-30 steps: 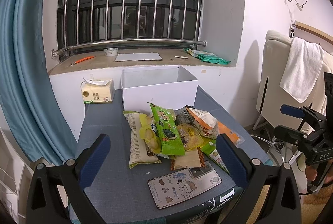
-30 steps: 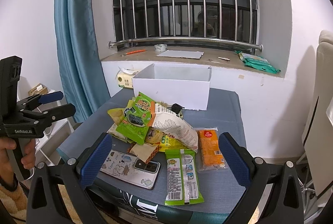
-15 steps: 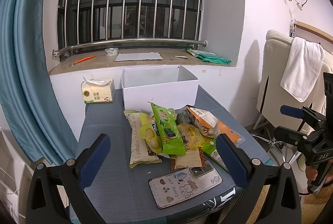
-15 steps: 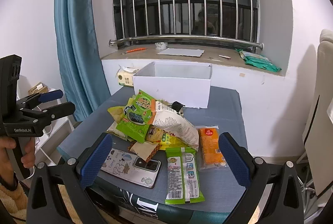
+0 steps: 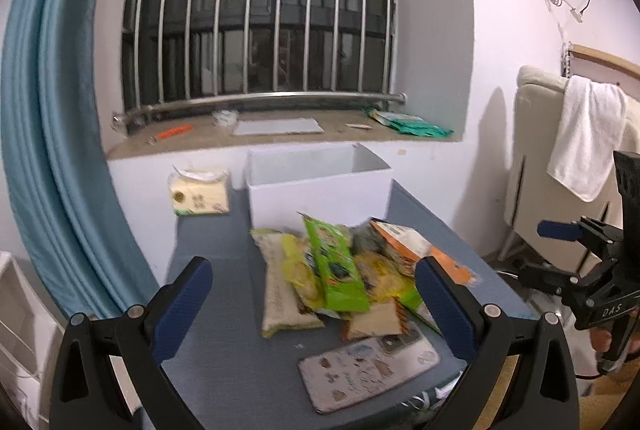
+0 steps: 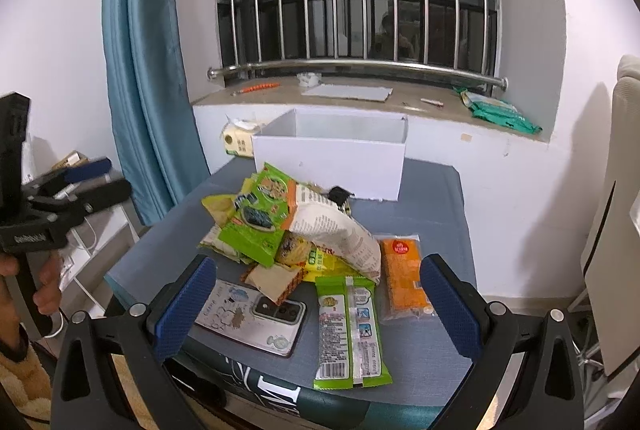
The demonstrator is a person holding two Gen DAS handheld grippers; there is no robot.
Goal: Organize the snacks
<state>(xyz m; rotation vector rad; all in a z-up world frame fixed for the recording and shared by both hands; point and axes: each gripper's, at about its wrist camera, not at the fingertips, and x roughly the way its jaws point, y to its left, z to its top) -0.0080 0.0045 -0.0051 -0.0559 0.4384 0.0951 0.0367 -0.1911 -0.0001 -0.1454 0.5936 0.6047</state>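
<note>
1. The right wrist view alone shows the flat orange snack packet [image 6: 404, 276] lying clear on the blue-grey cloth-covered counter [image 6: 432, 198], beside a long green and white snack packet [image 6: 350, 334] at the near edge; in the left wrist view the picture is blurred and these two are mostly hidden behind the right finger.
2. The left wrist view alone shows a white towel [image 5: 586, 138] hung over a cream chair at the right.
3. The left tongs [image 5: 312, 300] are spread wide and hold nothing; the heap of crinkled snack packets [image 5: 332, 270] lies on the counter ahead, between the two fingers.
4. The right tongs [image 6: 318, 300] are likewise spread and empty, with a phone in a white patterned case [image 6: 250, 312] just beyond the left finger.
5. An open white rectangular box [image 6: 332, 162] stands behind the heap, a yellow tissue pack [image 5: 199, 196] to its left.
6. A barred window and a teal curtain [image 6: 140, 70] back the counter.
</note>
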